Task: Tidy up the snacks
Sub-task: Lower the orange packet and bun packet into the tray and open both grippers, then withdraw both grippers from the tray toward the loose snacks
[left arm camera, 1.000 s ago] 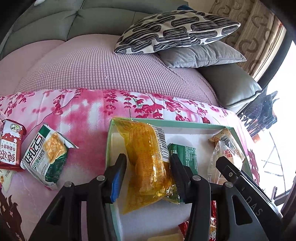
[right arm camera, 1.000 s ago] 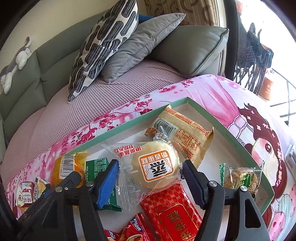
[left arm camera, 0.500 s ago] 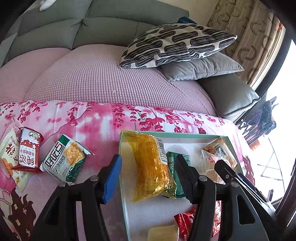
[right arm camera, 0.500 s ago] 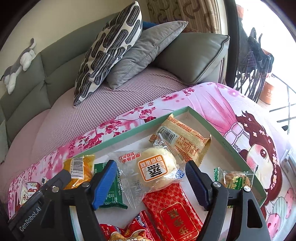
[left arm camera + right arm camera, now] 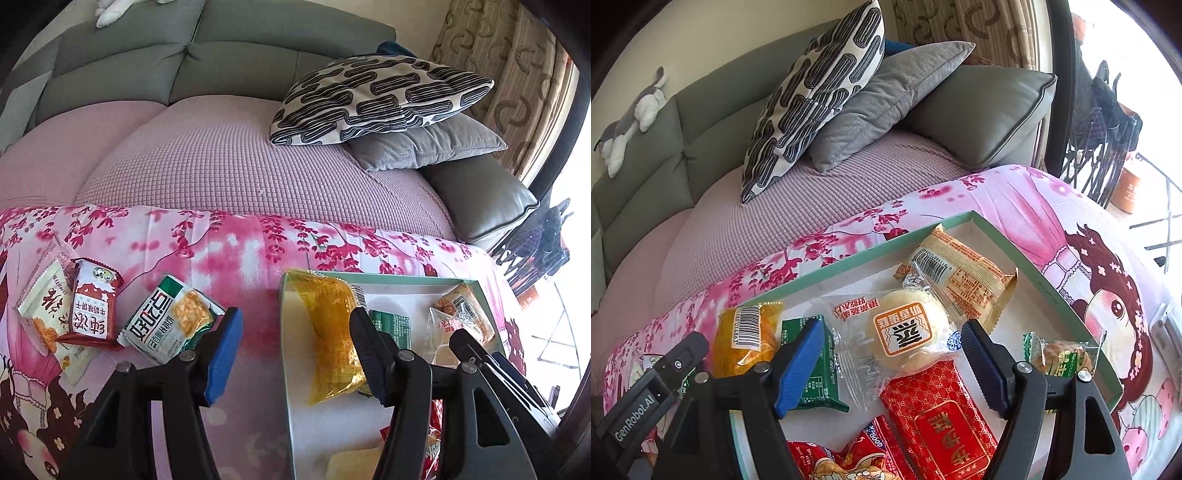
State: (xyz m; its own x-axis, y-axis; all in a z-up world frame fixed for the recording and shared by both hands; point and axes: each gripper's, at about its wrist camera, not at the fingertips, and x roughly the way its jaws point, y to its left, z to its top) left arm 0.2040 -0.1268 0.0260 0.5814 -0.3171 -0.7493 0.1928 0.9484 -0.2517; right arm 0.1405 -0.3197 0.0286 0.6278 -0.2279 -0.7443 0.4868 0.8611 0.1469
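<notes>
Snacks are split between two places: most lie in the green-rimmed tray (image 5: 1027,258) on the pink floral cloth (image 5: 229,258), and three are loose on the cloth, outside the tray's left rim, at about nine o'clock in my left view.

My left gripper (image 5: 295,354) hangs over the tray's left rim. Its jaws have just been opening and stand apart; the yellow packet (image 5: 332,339) lies in the tray just inside the right jaw, and nothing is pressed between the pads. My right gripper (image 5: 892,365) hovers over the tray's middle. Its jaws have also just opened and stand apart, with the clear-wrapped round bun (image 5: 905,336) lying free between them on top of the red packet (image 5: 934,417).

Both packets look set down, so I judge this the release at the end of a placing step.

Loose on the cloth are the green-and-white cracker packet (image 5: 170,325), the small red packet (image 5: 92,310) and the pale packet (image 5: 40,317) partly under it. The next move, I think, calls for my left gripper to swing toward nine o'clock, straddle the cracker packet across its narrow width, and close gently, as the wrapper looks crinkly and light.
</notes>
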